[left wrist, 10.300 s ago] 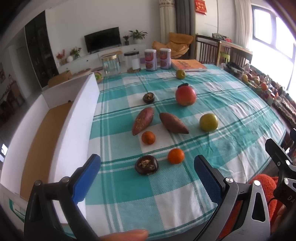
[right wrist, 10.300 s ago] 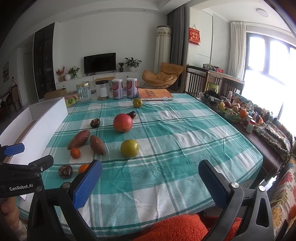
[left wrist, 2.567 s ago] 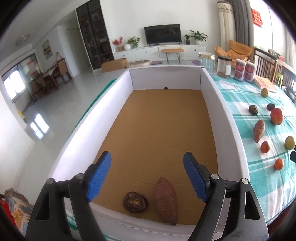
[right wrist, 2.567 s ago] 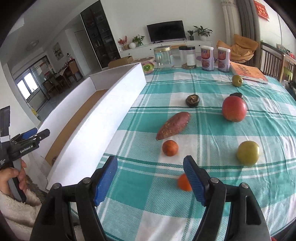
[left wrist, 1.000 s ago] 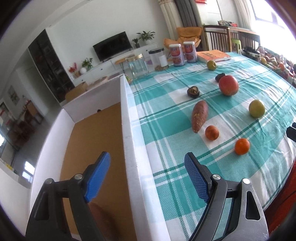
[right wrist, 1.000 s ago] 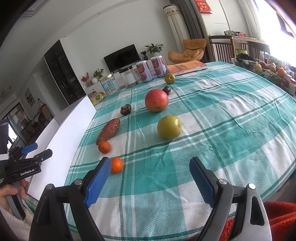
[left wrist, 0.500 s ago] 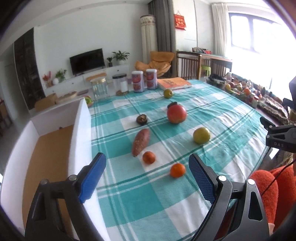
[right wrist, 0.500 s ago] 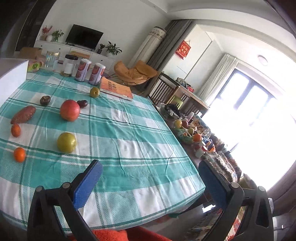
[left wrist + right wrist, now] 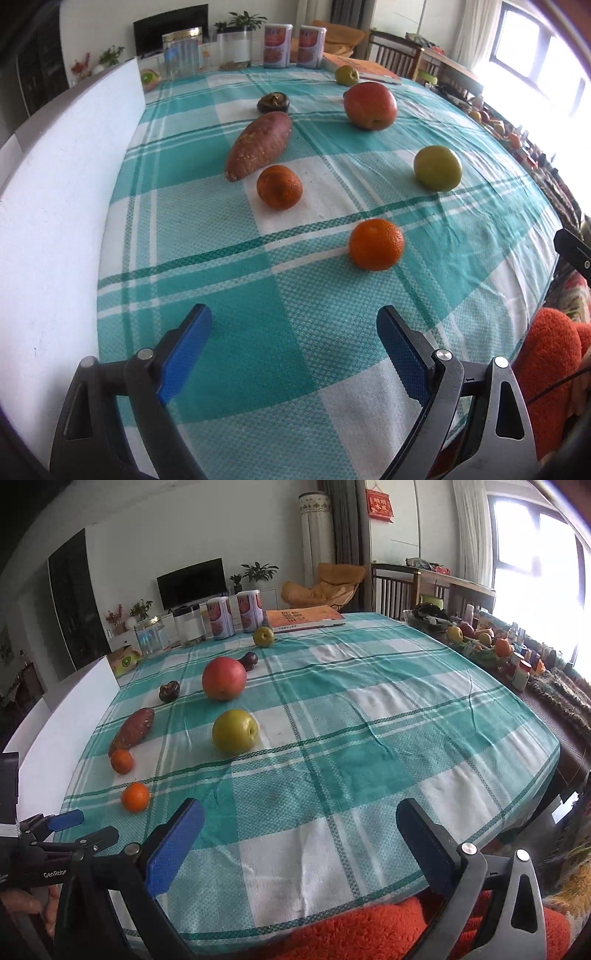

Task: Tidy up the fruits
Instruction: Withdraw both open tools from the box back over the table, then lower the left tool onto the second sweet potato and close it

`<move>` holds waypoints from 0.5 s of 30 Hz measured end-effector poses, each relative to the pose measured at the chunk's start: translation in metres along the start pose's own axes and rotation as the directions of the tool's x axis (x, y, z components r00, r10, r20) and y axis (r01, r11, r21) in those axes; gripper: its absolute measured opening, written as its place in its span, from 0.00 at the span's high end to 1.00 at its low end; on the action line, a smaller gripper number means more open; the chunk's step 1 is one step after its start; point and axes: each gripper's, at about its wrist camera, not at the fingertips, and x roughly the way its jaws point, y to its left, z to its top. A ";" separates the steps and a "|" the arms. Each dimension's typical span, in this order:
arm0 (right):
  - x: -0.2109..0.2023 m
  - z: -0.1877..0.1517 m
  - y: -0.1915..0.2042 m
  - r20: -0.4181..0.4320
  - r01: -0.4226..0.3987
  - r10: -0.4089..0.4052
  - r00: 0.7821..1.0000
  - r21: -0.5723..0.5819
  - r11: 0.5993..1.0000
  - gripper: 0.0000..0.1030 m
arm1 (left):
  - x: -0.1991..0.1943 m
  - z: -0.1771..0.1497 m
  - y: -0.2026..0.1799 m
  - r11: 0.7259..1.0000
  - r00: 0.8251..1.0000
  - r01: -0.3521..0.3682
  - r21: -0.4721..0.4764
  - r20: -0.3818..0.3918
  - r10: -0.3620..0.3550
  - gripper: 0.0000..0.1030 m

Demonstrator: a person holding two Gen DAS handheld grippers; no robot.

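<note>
My left gripper (image 9: 293, 339) hangs wide and empty, its jaws having just opened, so the near orange (image 9: 376, 243) ahead-right could roll away if one pad nudges it.

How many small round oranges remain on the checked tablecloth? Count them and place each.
2. One small round orange lies nearest the left tongs; the other sits just below the sweet potato's tip. None looks hidden.

Table under teal-checked cloth (image 9: 295, 369), 2 oranges (image 9: 376, 243), sweet potato (image 9: 260, 144), red apple (image 9: 370, 105), green apple (image 9: 437, 168), book (image 9: 303, 618)
</note>
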 end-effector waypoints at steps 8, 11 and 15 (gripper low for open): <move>0.002 0.000 0.005 -0.018 0.005 -0.005 1.000 -0.028 1.000 0.00 | 0.002 -0.003 -0.003 0.998 0.997 -0.054 0.044 0.051 0.052 0.10; 0.004 0.000 0.003 -0.025 0.000 -0.001 1.000 -0.021 1.000 0.00 | 0.002 -0.005 -0.003 0.997 0.996 -0.055 0.051 0.069 0.052 0.09; 0.005 -0.001 0.003 -0.026 0.000 -0.001 1.000 -0.021 1.000 0.00 | 0.002 -0.006 -0.002 0.997 0.995 -0.057 0.054 0.079 0.053 0.09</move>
